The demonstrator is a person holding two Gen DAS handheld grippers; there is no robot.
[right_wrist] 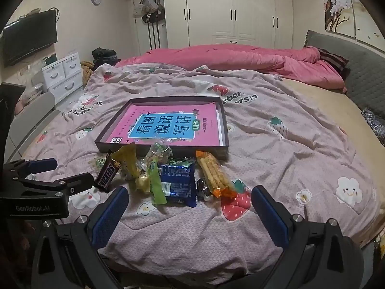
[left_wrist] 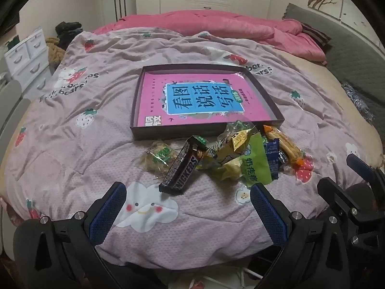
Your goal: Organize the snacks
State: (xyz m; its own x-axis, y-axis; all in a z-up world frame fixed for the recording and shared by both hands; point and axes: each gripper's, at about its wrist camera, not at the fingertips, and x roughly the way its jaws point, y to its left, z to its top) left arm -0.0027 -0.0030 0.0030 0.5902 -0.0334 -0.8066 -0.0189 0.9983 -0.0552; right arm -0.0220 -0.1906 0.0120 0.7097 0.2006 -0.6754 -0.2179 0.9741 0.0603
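A pile of snacks lies on the quilt just in front of a shallow dark tray (left_wrist: 134,110) (right_wrist: 223,125) lined with a pink book. Among them are a Snickers bar (left_wrist: 180,171) (right_wrist: 107,172), a clear biscuit pack (left_wrist: 157,157), a green packet (left_wrist: 256,166) (right_wrist: 156,183), a blue packet (left_wrist: 272,156) (right_wrist: 178,180) and an orange-ended wafer pack (left_wrist: 286,148) (right_wrist: 214,171). My left gripper (left_wrist: 187,209) is open, just short of the Snickers bar, holding nothing. My right gripper (right_wrist: 190,209) is open too, near the blue packet, with nothing between its fingers.
The bed carries a strawberry-print quilt (left_wrist: 72,144) (right_wrist: 288,144) and a pink duvet (left_wrist: 216,24) (right_wrist: 240,60) behind. White drawers (left_wrist: 26,55) (right_wrist: 63,74) stand at left, a grey headboard (right_wrist: 356,72) at right. The other gripper's frame shows in each view (left_wrist: 349,204) (right_wrist: 36,187).
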